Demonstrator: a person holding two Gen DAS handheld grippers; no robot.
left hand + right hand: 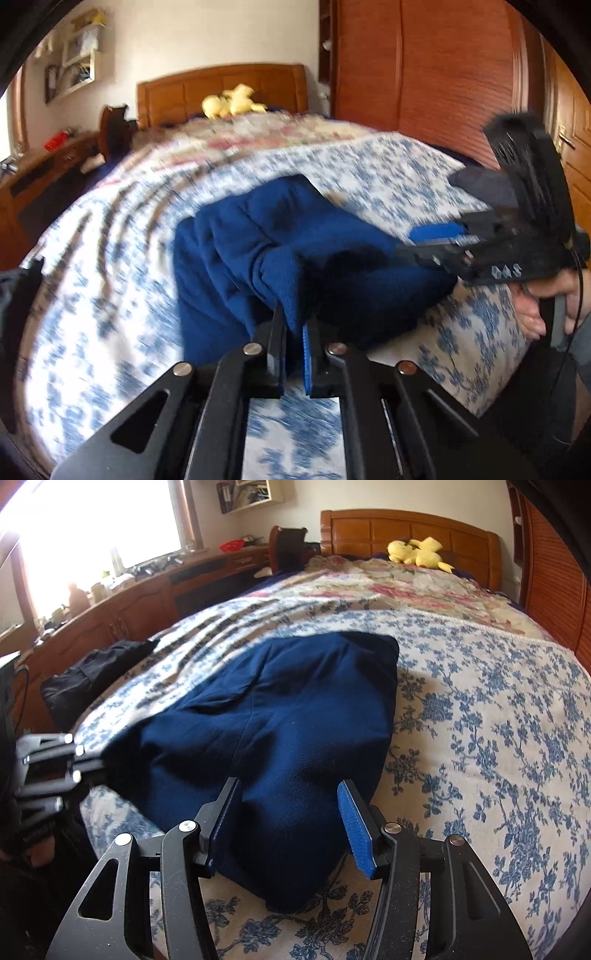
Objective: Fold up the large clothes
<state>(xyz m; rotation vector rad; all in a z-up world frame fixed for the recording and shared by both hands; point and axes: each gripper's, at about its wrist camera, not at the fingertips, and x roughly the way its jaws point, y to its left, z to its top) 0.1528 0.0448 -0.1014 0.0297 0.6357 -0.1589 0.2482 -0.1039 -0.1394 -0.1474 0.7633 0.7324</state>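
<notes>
A dark blue garment (295,709) lies partly folded on the floral bedspread (498,720). In the left wrist view the same garment (258,243) is bunched, and my left gripper (294,325) is shut on a fold of its near edge. My right gripper (288,805) is open, its two fingers straddling the garment's near corner, with cloth between them but not pinched. The right gripper also shows in the left wrist view (436,240) at the garment's right side. The left gripper shows in the right wrist view (92,764) at the garment's left edge.
A black garment (92,672) lies at the bed's left edge. A yellow plush toy (417,554) sits by the wooden headboard (406,524). A wooden desk (122,602) with clutter runs along the left. A wooden wardrobe (424,74) stands to the right.
</notes>
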